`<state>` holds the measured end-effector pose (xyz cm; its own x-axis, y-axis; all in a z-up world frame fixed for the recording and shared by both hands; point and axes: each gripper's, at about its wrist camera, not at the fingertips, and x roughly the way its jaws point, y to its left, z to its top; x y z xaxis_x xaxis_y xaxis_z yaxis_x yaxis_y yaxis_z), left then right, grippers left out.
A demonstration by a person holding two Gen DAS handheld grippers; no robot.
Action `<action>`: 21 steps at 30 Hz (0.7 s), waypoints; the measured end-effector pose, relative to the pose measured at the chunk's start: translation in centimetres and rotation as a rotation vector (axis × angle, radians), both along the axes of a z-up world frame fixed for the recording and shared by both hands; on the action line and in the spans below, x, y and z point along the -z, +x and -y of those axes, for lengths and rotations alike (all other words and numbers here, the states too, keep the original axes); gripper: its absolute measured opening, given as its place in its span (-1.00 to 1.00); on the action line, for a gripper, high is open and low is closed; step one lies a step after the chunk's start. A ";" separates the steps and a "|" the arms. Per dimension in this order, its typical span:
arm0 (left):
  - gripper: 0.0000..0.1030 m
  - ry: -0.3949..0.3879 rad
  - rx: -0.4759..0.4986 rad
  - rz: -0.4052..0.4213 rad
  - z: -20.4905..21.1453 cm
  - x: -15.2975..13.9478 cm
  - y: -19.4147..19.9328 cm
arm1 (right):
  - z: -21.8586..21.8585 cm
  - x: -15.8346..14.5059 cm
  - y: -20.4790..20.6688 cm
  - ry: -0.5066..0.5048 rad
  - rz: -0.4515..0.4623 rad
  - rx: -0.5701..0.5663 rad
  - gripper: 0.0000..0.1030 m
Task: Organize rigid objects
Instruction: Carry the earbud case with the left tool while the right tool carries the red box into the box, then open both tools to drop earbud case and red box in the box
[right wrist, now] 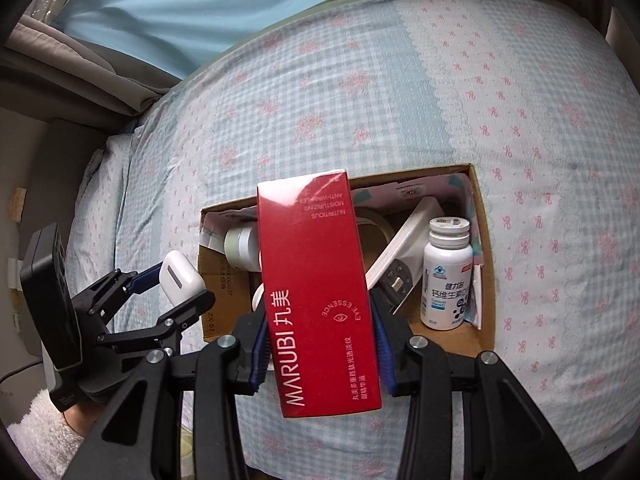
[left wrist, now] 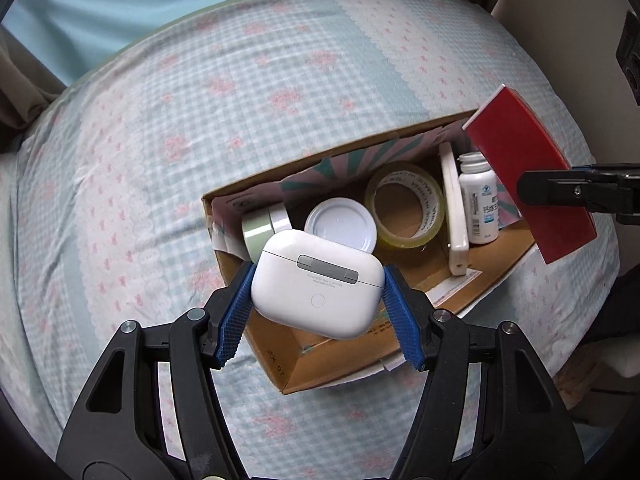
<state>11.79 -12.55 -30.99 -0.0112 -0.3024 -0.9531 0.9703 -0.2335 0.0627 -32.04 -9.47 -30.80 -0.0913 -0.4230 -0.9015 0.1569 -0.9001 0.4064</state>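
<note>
An open cardboard box point(left wrist: 492, 264) point(right wrist: 486, 248) sits on a checked bedspread. It holds a tape roll point(left wrist: 406, 205), a white lid point(left wrist: 340, 225), a green jar point(left wrist: 256, 236) point(right wrist: 240, 249), a flat white device point(left wrist: 456, 220) point(right wrist: 404, 252) and a white pill bottle point(left wrist: 480, 200) point(right wrist: 446, 276). My left gripper point(left wrist: 318, 292) point(right wrist: 176, 284) is shut on a white earbuds case point(left wrist: 316, 282) point(right wrist: 180, 276), held over the box's near left corner. My right gripper point(right wrist: 320, 344) point(left wrist: 532, 190) is shut on a red Marubi carton point(right wrist: 316, 288) point(left wrist: 528, 176), held above the box.
The bedspread point(left wrist: 200, 112) point(right wrist: 520, 120) stretches around the box on all sides. A light blue sheet or curtain point(left wrist: 140, 0) point(right wrist: 200, 12) hangs beyond the bed's far edge. A fluffy white sleeve point(right wrist: 36, 436) shows behind the left gripper.
</note>
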 end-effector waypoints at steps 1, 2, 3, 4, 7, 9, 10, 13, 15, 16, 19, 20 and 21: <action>0.16 0.009 0.003 0.004 0.0 0.9 0.1 | 0.4 0.7 -0.2 0.005 0.014 0.003 -0.23; 0.16 0.019 0.002 0.007 0.0 1.8 0.2 | 0.8 1.4 -0.5 0.014 0.025 0.003 -0.23; 0.16 0.029 0.000 0.010 0.0 2.6 0.2 | 1.2 2.1 -0.8 0.025 0.036 0.000 -0.23; 0.16 0.039 -0.004 0.016 -0.1 3.4 0.2 | 1.6 2.9 -1.0 0.037 0.048 -0.002 -0.23; 0.16 0.051 0.000 0.040 -0.5 5.1 0.2 | 2.3 5.0 -1.4 0.061 0.095 0.004 -0.23; 0.16 0.056 0.006 0.049 -0.8 5.8 0.1 | 2.6 6.0 -1.5 0.073 0.116 0.009 -0.23; 0.16 0.055 0.008 0.052 -0.9 6.0 0.1 | 2.7 6.4 -1.6 0.073 0.124 0.012 -0.23; 0.16 0.058 0.003 0.066 -0.9 6.4 0.1 | 3.0 7.1 -1.7 0.084 0.140 0.018 -0.23; 0.16 0.058 -0.007 0.066 -0.9 6.7 0.2 | 3.2 7.2 -1.9 0.095 0.139 0.021 -0.21; 0.16 0.060 -0.012 0.073 -0.9 6.8 0.2 | 3.2 7.3 -2.0 0.106 0.142 0.024 -0.20; 0.33 0.060 -0.025 0.086 -0.9 7.1 0.2 | 3.4 7.1 -2.6 0.129 0.141 0.027 -0.08; 0.81 0.057 -0.027 0.072 -0.9 6.9 0.2 | 3.4 6.8 -2.7 0.123 0.128 0.029 0.11; 0.99 0.058 -0.024 0.028 -1.0 6.7 0.2 | 3.5 6.5 -2.8 0.125 0.114 0.030 0.40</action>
<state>11.95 -11.55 -37.65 0.0227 -0.2462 -0.9690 0.9738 -0.2140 0.0771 -34.86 -12.95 -37.30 0.0038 -0.3051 -0.9523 0.0887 -0.9485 0.3042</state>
